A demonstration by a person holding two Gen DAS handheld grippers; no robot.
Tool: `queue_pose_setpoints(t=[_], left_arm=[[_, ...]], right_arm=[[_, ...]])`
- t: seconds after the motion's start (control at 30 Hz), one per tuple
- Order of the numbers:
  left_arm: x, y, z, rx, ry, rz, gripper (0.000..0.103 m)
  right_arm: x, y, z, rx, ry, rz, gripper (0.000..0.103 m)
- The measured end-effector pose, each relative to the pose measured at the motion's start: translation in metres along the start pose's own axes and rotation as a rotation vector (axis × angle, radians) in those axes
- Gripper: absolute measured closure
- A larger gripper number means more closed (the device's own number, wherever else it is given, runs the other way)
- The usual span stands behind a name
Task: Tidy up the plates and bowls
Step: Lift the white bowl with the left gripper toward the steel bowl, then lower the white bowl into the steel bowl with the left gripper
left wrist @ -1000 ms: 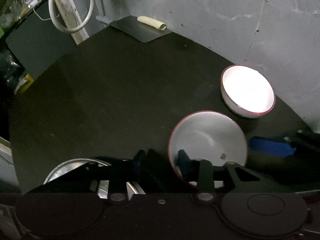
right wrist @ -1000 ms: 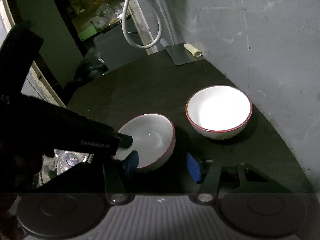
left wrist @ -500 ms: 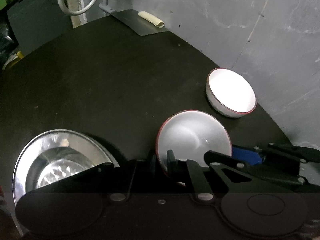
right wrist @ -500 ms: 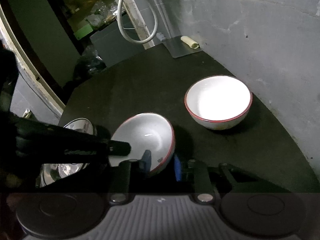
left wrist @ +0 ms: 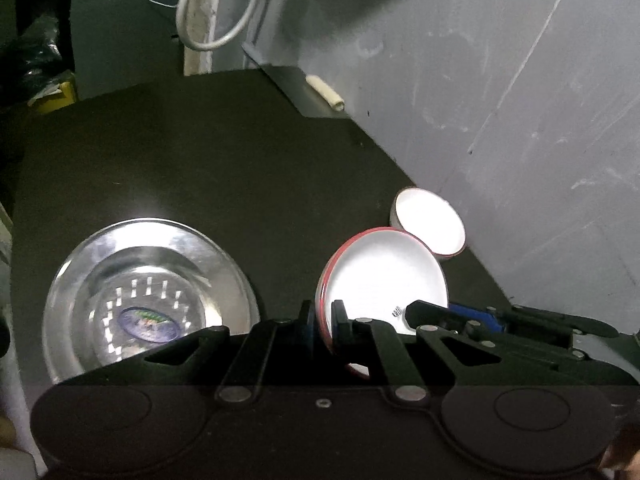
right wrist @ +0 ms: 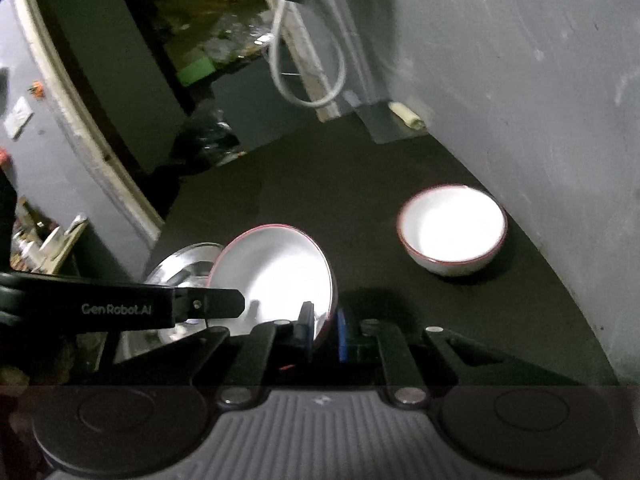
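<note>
A white bowl with a red rim hangs tilted above the dark table, held from both sides. My left gripper is shut on its left rim. My right gripper is shut on the opposite rim of the same bowl. The right gripper's blue pad shows past the bowl in the left wrist view. A second red-rimmed white bowl stands upright by the grey wall. A shiny steel plate lies on the table to the left of the held bowl.
A grey wall runs along the table's right side. At the far end lies a flat metal sheet with a cream roll on it. A white hose hangs behind. Cluttered shelves stand beyond the table's left edge.
Both grippers went from open around the bowl's rim to shut on it. The bowl has come up off the table and tipped. The left gripper rolled and rose, bringing the steel plate into view.
</note>
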State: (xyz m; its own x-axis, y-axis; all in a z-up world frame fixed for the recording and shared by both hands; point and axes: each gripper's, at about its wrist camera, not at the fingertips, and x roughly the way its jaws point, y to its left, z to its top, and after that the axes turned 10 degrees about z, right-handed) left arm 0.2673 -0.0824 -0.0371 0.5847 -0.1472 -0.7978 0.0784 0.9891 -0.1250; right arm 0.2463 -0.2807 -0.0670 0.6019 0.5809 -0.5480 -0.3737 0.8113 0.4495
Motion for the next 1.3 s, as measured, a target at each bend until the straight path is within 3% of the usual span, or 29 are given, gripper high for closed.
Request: queue_pose_setpoints(t=[0.3,0.5,0.77,1.3], left_arm=[[-0.048,0.03,-0.02,-0.085,-0.044,0.003,0.095],[-0.067,0.05,-0.039,-0.14,-0.029,0.035,0.095],[-0.077,0.071,-0.07,-0.23,0.039,0.033,0.095],[-0.074,0.075,-0.102,-0.208,0.19,0.016,0.094]], right_arm=[[-0.018,0.038,0.005,-0.108,0.02,0.11,0.09],[-0.012,0.061,-0.005,-0.152,0.096,0.17,0.09],[-0.009,0.076,-0.019,-0.173,0.217,0.247,0.089],[-0.005,0.085,-0.035,-0.241,0.364,0.28,0.089]])
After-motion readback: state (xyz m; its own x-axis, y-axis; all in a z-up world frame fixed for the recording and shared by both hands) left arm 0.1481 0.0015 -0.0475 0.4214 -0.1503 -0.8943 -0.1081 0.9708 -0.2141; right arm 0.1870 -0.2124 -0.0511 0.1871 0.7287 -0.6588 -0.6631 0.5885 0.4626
